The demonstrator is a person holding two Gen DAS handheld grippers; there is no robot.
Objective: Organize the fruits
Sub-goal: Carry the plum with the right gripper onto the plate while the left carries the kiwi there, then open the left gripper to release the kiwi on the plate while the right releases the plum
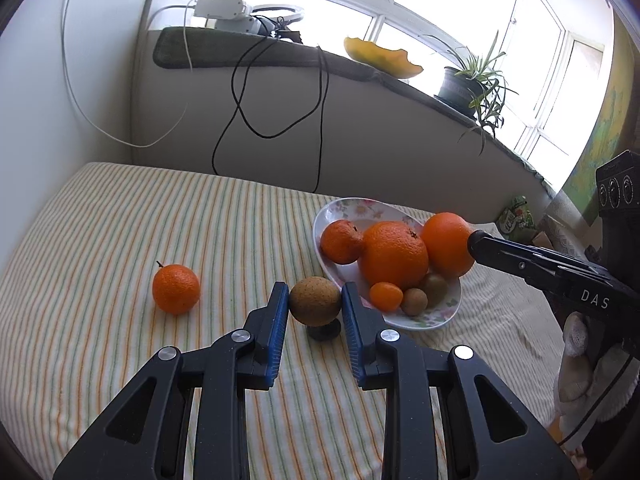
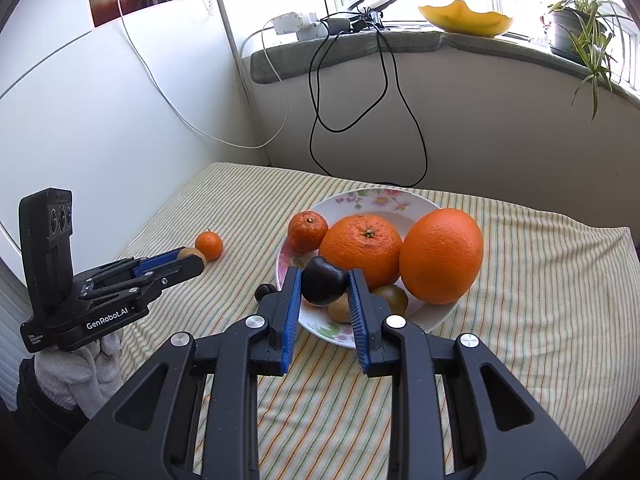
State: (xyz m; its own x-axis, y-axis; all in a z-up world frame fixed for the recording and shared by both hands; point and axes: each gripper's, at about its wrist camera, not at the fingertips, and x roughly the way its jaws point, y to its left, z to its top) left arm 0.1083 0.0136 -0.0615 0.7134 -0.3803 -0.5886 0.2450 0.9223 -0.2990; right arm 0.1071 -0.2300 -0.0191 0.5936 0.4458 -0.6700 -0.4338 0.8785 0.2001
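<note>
My left gripper [image 1: 315,300] is shut on a brown kiwi [image 1: 315,300], held just above the striped cloth, left of the floral plate [image 1: 416,320]. A small dark fruit [image 1: 323,332] lies under it. A mandarin [image 1: 176,289] sits alone on the cloth to the left. My right gripper [image 2: 324,286] is shut on a dark chestnut-like fruit [image 2: 323,286] over the front rim of the plate [image 2: 320,328]. The plate holds two big oranges [image 2: 360,246], a mandarin [image 2: 307,231] and small brownish fruits [image 2: 394,298].
The striped cloth [image 2: 540,300] covers the table. Black and white cables [image 2: 320,100] hang down the wall behind. The windowsill holds a yellow bowl [image 2: 466,20] and a potted plant [image 2: 580,28]. A second small dark fruit [image 2: 265,291] lies left of the plate.
</note>
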